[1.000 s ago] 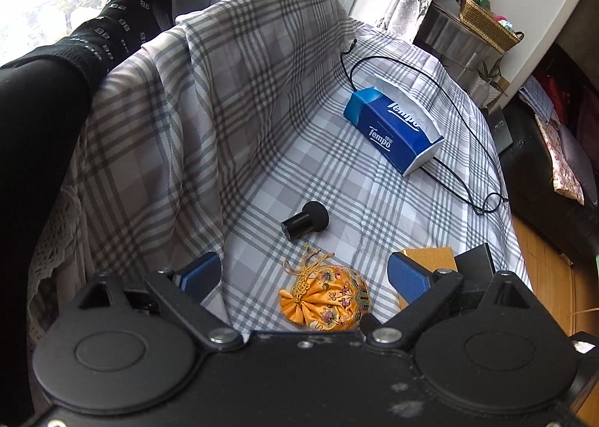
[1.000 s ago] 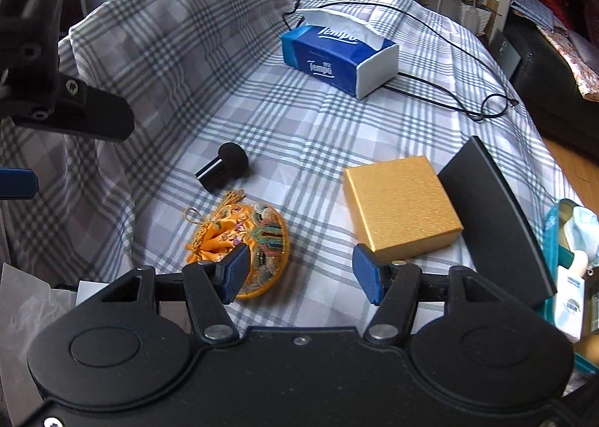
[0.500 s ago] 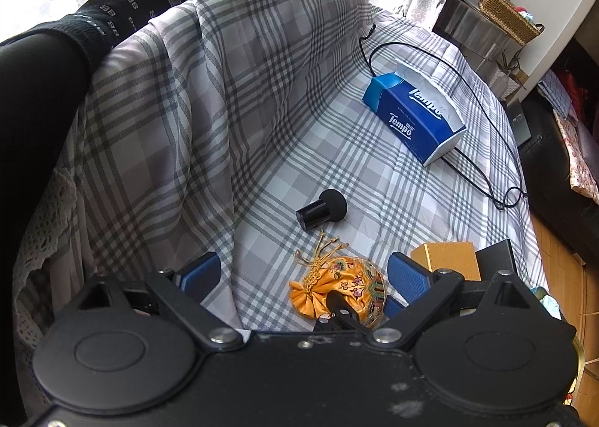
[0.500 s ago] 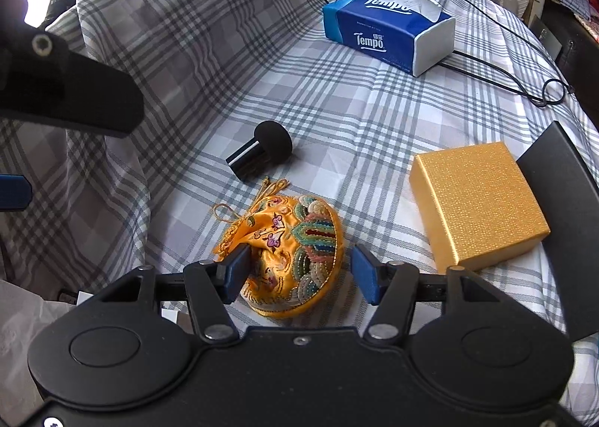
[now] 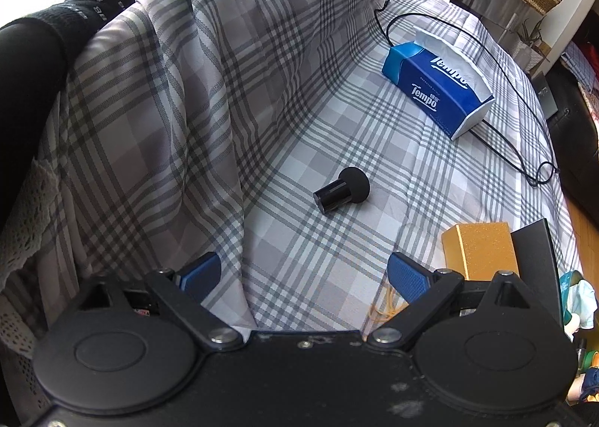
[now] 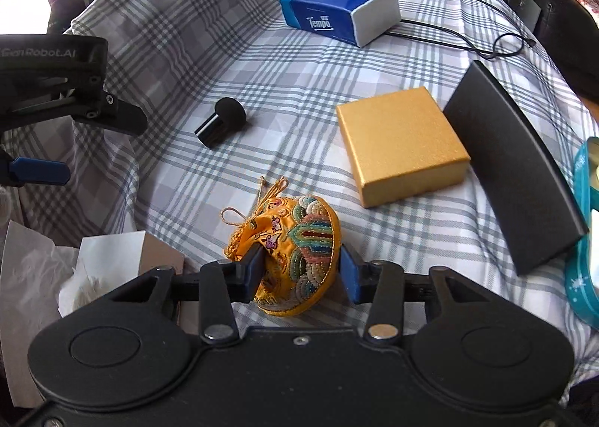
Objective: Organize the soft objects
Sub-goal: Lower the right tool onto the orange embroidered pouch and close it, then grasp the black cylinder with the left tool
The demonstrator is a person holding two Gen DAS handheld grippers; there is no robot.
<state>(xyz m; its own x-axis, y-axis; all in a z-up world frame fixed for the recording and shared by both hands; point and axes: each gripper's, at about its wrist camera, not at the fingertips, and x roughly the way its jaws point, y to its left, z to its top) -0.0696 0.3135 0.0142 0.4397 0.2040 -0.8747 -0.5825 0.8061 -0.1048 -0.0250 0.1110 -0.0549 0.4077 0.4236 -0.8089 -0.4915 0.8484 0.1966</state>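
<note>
An orange embroidered drawstring pouch is between the fingers of my right gripper, which is shut on it just above the plaid cloth. Its gold cord trails toward the far left. In the left wrist view only a bit of the cord shows near the right finger. My left gripper is open and empty, held above the cloth to the left; it shows in the right wrist view. A black foam-tipped applicator lies on the cloth beyond the pouch, also in the left wrist view.
A gold box and a black curved lid lie to the right. A blue Tempo tissue box and a black cable are at the back. White paper sits at front left, a teal container at far right.
My right gripper has moved forward and closed on the pouch. My left gripper has pulled back and up, so the pouch has left its view.
</note>
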